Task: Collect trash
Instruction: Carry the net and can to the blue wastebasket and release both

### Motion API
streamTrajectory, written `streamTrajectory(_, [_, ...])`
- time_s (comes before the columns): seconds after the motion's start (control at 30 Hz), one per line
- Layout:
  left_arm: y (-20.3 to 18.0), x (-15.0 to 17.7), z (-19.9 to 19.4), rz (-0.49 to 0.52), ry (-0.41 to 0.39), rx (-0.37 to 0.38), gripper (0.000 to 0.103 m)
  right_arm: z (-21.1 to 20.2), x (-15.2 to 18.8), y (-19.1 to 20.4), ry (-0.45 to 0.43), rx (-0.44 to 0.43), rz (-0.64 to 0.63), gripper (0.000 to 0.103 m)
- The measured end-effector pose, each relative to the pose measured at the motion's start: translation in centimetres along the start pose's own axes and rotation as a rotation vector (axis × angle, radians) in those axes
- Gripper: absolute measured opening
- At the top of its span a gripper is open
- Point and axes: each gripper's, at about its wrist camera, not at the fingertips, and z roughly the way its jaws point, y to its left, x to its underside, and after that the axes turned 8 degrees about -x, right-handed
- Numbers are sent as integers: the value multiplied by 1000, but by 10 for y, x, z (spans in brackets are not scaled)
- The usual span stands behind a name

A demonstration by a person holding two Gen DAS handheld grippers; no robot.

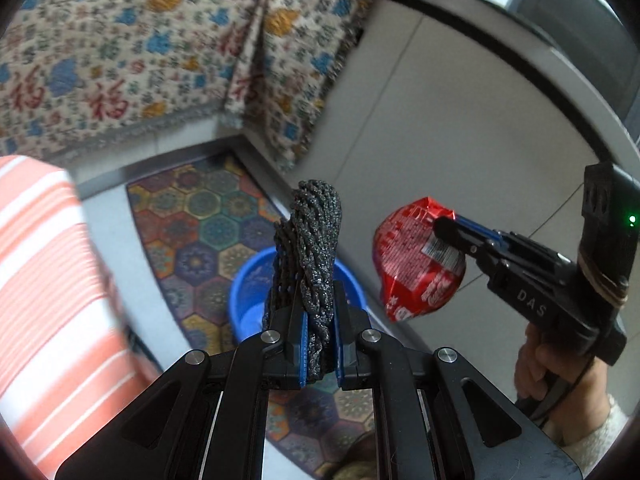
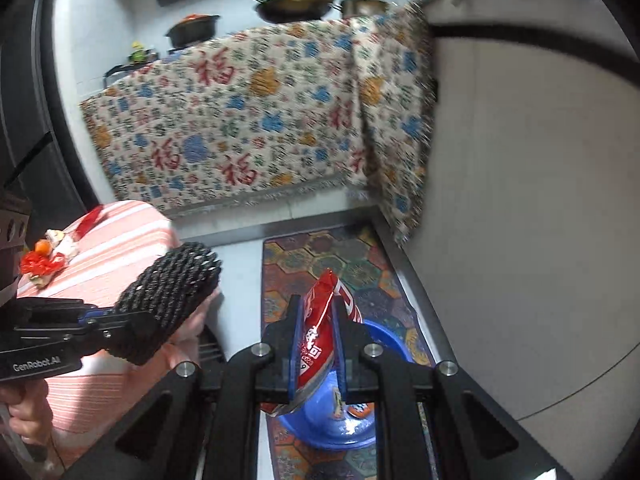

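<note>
My left gripper point(image 1: 320, 334) is shut on a black foam net point(image 1: 314, 248), held above a blue plastic basin point(image 1: 244, 288) on the floor. My right gripper point(image 2: 317, 340) is shut on a red snack wrapper point(image 2: 318, 320), also above the blue basin point(image 2: 332, 424), which holds a few scraps. In the left wrist view the right gripper point(image 1: 446, 232) shows at the right with the red wrapper point(image 1: 416, 264). In the right wrist view the left gripper point(image 2: 114, 326) shows at the left with the net point(image 2: 172, 292). More trash point(image 2: 46, 260) lies on the striped table.
A table with an orange-striped cloth point(image 2: 120, 240) stands at the left. A patterned mat point(image 1: 192, 216) lies under the basin. A floral cloth point(image 2: 240, 120) hangs over the counter behind, with pans point(image 2: 296, 4) on top. A grey cabinet point(image 2: 520, 200) stands at the right.
</note>
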Motion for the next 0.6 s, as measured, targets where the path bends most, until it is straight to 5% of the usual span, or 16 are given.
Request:
streamTrajectory(0.37, [-15,2,88,21,78,20,9,45,20,-59,31,3,108,14])
streamTrajectory(0.47, [-10,2,108,-2,100,35,25,56,25,-70,36,-23,140,17])
streamTrajectory(0.53, [-4,1,118,-27,104,30,42,64,28,-77,39,-37,164,38])
streamTrajectory(0.6, [1,-1,122,-45,104,16,46,69,30,-80,30,-37,175,43])
